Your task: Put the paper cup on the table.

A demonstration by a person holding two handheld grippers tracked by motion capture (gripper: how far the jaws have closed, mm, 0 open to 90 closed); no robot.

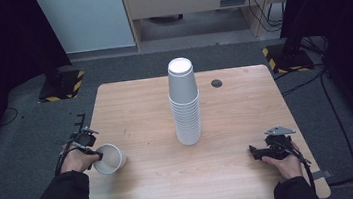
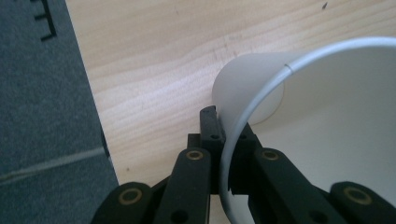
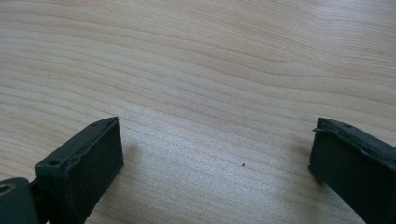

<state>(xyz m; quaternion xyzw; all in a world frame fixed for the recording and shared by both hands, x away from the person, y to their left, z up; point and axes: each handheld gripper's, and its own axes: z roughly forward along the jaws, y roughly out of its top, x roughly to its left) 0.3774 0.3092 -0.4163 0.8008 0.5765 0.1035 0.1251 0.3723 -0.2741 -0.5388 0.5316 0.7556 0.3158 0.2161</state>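
High view looks down on my whole table (image 1: 229,138). Both gripper views sit close, facing its wood.

Matt paper cups on a pale wood-grain table.
My left gripper (image 2: 223,140), matt black plastic with brass-coloured pins, pinches a smooth white paper cup (image 2: 327,130); the table (image 2: 154,70) beneath looks smooth and lightly sheened.
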